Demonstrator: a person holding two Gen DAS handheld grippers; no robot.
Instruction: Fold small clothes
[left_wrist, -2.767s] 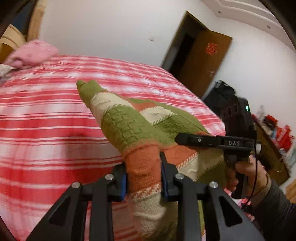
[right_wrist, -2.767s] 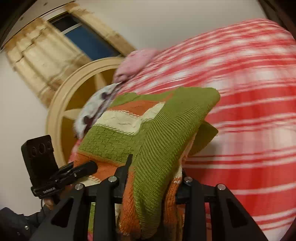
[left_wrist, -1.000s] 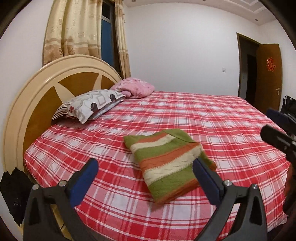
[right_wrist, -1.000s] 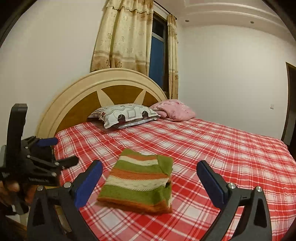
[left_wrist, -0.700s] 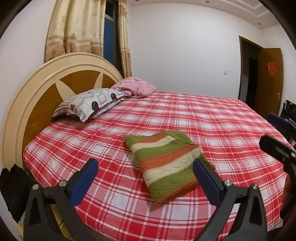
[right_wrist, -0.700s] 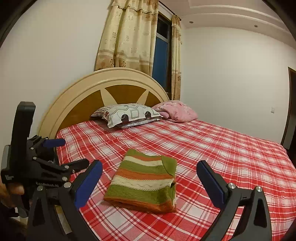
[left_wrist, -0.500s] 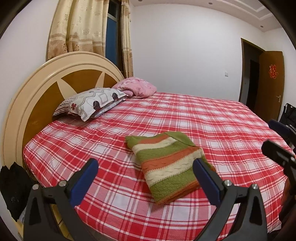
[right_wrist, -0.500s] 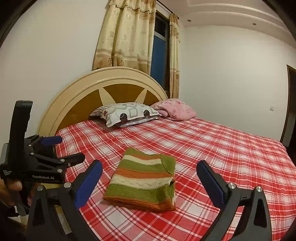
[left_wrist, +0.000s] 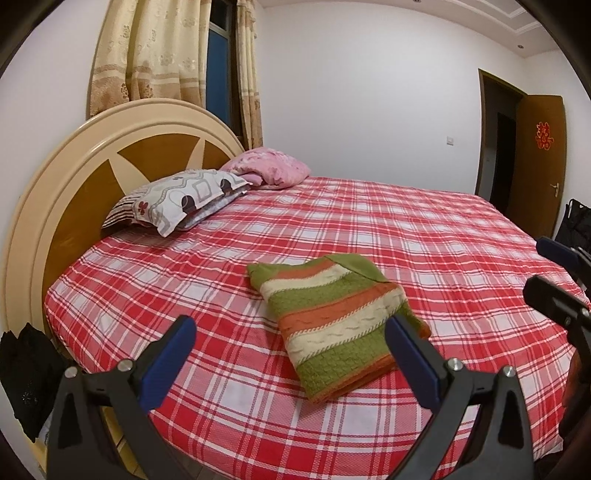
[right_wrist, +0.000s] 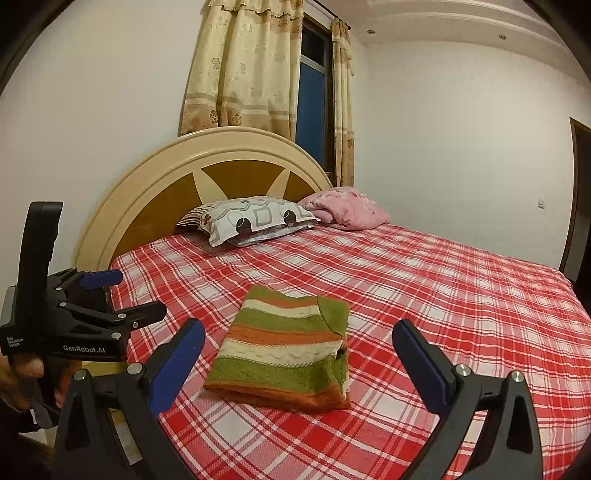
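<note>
A small knitted sweater (left_wrist: 332, 317) with green, orange and cream stripes lies folded in a flat rectangle on the red plaid bed (left_wrist: 424, 236). It also shows in the right wrist view (right_wrist: 284, 343). My left gripper (left_wrist: 288, 354) is open wide and empty, held back from the bed edge, apart from the sweater. My right gripper (right_wrist: 299, 354) is open wide and empty too, also back from the sweater. The left gripper shows at the left of the right wrist view (right_wrist: 122, 295), and the right gripper's fingers (left_wrist: 557, 299) show at the right edge of the left wrist view.
A patterned pillow (left_wrist: 184, 203) and a pink pillow (left_wrist: 273, 171) lie by the round wooden headboard (left_wrist: 74, 177). Curtains (right_wrist: 240, 66) hang behind. A brown door (left_wrist: 539, 158) stands open at the far right. Dark cloth (left_wrist: 22, 369) hangs at the left bed corner.
Both grippers have let go of the sweater and pulled back, open; it now lies folded on the bed. Over the last second the views barely shift.
</note>
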